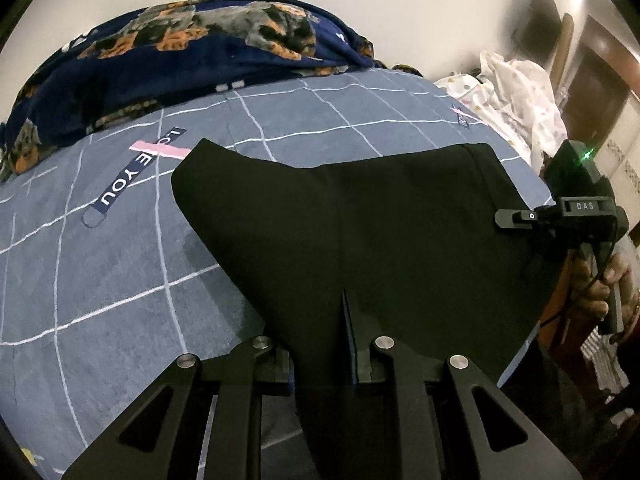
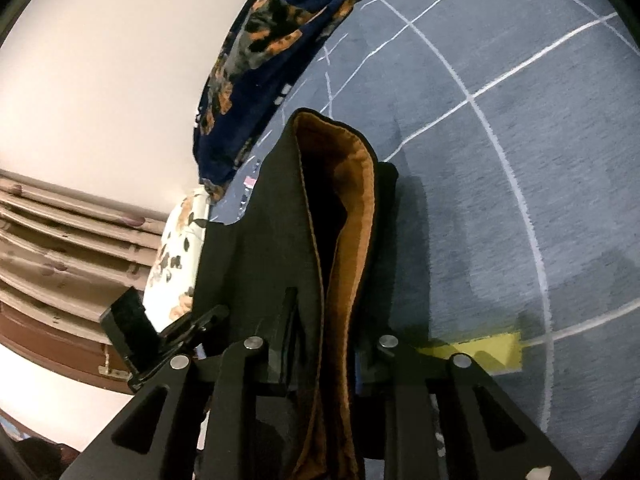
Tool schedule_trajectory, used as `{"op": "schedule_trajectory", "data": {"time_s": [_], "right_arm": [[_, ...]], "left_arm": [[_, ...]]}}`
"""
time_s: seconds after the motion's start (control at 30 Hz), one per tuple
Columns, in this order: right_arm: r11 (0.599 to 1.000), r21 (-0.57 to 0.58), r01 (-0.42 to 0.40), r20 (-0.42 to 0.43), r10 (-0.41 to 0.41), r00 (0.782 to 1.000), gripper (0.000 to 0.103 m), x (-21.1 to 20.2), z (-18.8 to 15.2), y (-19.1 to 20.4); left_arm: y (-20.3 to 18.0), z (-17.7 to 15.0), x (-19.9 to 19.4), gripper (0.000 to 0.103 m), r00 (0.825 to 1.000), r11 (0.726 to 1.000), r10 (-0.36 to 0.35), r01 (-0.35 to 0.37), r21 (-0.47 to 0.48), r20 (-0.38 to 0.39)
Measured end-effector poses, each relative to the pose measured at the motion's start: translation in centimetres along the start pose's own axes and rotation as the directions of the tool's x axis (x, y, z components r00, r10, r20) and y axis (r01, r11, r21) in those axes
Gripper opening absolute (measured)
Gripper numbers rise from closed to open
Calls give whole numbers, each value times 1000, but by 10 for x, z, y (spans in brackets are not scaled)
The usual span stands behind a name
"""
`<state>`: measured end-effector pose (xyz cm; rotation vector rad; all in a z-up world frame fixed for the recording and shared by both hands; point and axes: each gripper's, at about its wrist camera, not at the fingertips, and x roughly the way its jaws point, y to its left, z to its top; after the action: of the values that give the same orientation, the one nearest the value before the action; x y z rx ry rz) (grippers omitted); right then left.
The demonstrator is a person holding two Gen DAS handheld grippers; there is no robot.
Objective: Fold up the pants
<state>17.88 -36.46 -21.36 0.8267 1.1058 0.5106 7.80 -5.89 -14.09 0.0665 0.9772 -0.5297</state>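
Both grippers, left gripper (image 1: 347,360) and right gripper (image 2: 320,344), seem clamped on the pants (image 1: 360,220), whose length stretches ahead of the fingers across the bed (image 1: 100,280).

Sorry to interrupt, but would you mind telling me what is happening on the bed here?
A person is folding black pants on a blue checked bedsheet. The left hand-held gripper is shut on one edge of the fabric, and the right hand-held gripper clamps the waistband, where the orange lining shows. The pants are partly lifted.
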Motion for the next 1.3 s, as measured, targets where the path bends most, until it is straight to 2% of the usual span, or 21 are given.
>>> {"op": "schedule_trajectory", "data": {"time_s": [0.2, 0.4, 0.43, 0.57, 0.7, 0.83, 0.93, 1.0, 1.13, 1.3], "right_arm": [[994, -29, 102, 3, -102, 995, 42, 4, 2, -2], [999, -4, 46, -46, -46, 998, 43, 9, 4, -7], [999, -2, 40, -53, -40, 998, 42, 10, 4, -7], [1000, -9, 21, -76, -22, 997, 30, 15, 5, -6], [1000, -6, 3, -62, -3, 998, 26, 15, 3, -7], [1000, 10, -16, -49, 16, 999, 25, 14, 1, -13], [1000, 7, -15, -47, 16, 999, 25, 14, 0, -14], [1000, 8, -14, -49, 14, 999, 25, 15, 1, -15], [1000, 4, -10, -56, 10, 998, 25, 15, 3, -15], [1000, 11, -6, -56, 6, 998, 25, 15, 4, -16]], "left_arm": [[0, -1, 3, 19, 1000, 1000, 6, -6, 6, -4], [1, -2, 5, 19, 1000, 1000, 11, -11, 7, -8], [1, -2, 5, 19, 1000, 1000, 12, -12, 6, -9], [1, -4, 8, 20, 1000, 1000, 19, -19, 9, -12], [2, -5, 10, 23, 1000, 1000, 25, -25, 13, -15], [0, -5, 12, 30, 998, 998, 56, -56, 32, -11], [-1, -5, 13, 32, 998, 997, 70, -70, 41, -8], [-1, -5, 13, 38, 996, 995, 87, -86, 45, -9], [6, -5, 16, 60, 995, 995, 95, -94, 16, -34], [19, -7, 19, 67, 995, 996, 82, -83, -27, -57]]}}
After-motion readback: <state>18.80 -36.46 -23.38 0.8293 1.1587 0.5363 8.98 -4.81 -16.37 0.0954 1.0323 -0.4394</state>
